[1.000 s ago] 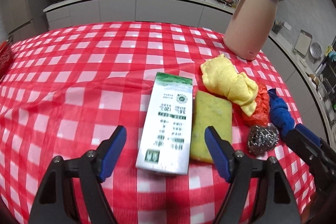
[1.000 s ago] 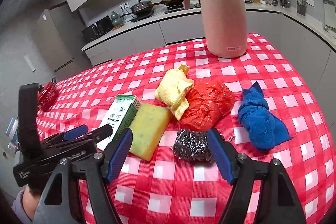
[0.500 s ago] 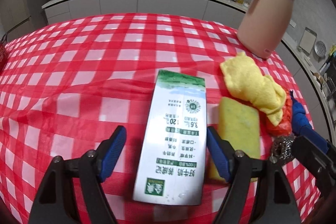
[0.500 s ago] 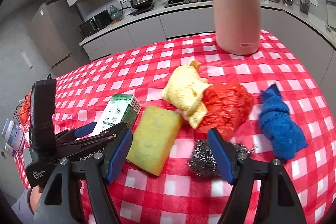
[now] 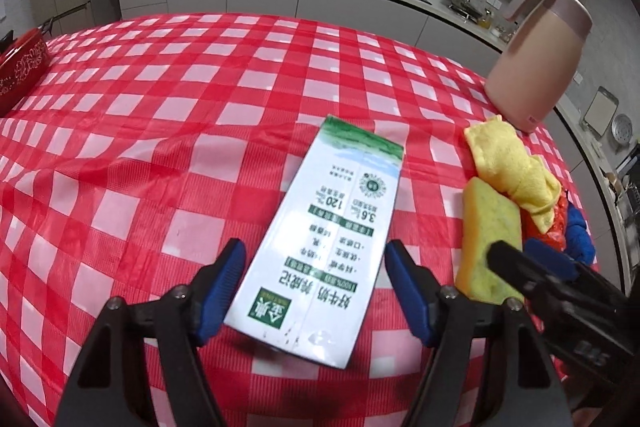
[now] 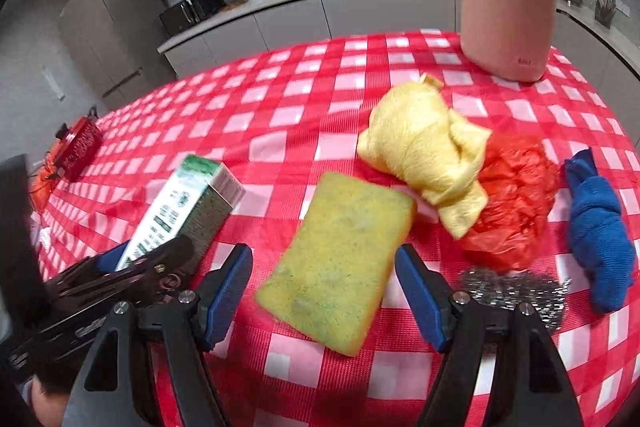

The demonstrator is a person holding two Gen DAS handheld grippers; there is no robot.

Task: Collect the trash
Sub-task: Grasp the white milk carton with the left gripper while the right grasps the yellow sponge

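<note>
While the left gripper [image 5: 312, 283], jaws just narrowing, straddles the milk carton [image 5: 324, 247] unpinched, an off-centre squeeze could skid it; right gripper [image 6: 324, 291] wide over the sponge [image 6: 340, 259].

**Surfaces on the checked desk**

Glossy printed milk carton [image 5: 328, 239]; porous, rough yellow sponge [image 6: 340, 267]; soft yellow cloth [image 6: 424, 151]; crinkled shiny red plastic bag [image 6: 516, 203]; knitted blue cloth [image 6: 600, 239]; wiry metal scourer [image 6: 516, 291]; smooth matt pink jug [image 5: 536, 63].
</note>
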